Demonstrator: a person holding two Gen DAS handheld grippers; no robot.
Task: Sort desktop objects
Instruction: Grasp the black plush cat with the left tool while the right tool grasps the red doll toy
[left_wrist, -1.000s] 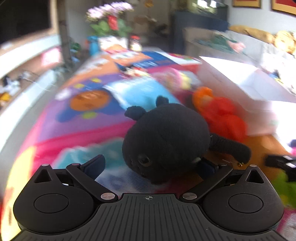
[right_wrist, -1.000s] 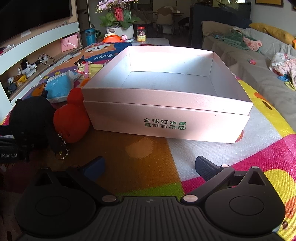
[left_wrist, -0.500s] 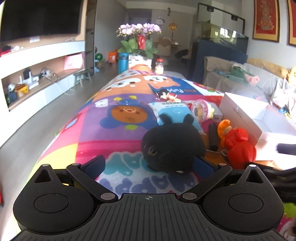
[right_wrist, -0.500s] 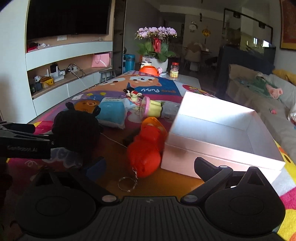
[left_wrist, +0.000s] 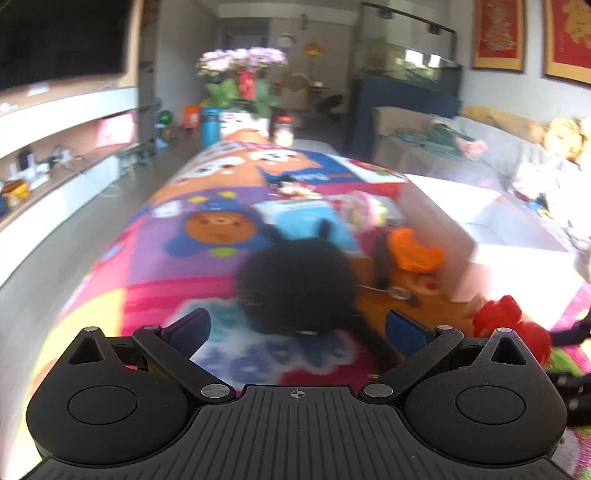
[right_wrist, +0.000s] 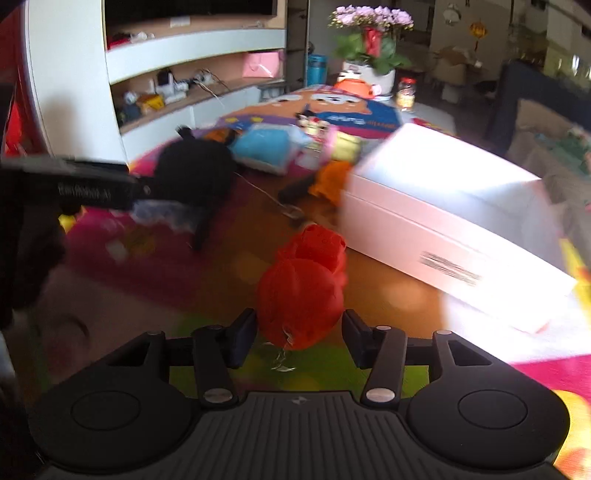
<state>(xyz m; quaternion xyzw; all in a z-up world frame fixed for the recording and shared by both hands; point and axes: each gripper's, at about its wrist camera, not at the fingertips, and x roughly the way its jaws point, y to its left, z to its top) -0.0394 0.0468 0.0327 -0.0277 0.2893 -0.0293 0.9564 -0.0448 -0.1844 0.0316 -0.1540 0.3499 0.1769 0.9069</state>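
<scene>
- Left wrist view, blurred: left gripper (left_wrist: 297, 325) has its jaws spread wide, and the black plush toy (left_wrist: 295, 284) sits on the colourful mat (left_wrist: 147, 266) ahead of and between the blue-padded fingers (left_wrist: 190, 326), neither pad pressing on it.
- Beyond the black plush lie a light blue pouch (left_wrist: 295, 218) and an orange toy (left_wrist: 415, 251), with a key ring on a chain (left_wrist: 397, 292) near it.
- White box (left_wrist: 491, 236), open at the top, stands on the mat to the right of these.
- At the right edge the red plush toy (left_wrist: 513, 328) shows beside the other tool.
- Right wrist view, also blurred: right gripper (right_wrist: 299, 334) has just been closing, with the red plush toy (right_wrist: 299, 299) between its fingers (right_wrist: 242, 338). Both pads sit right at the toy's sides; whether they press on it I cannot tell.
- A metal ring (right_wrist: 280, 363) hangs under the red toy.
- White box (right_wrist: 443, 206) lies to the right of the red toy, apart from it.
- Left gripper (right_wrist: 92, 188) reaches in from the left, towards the black plush toy (right_wrist: 195, 173).
</scene>
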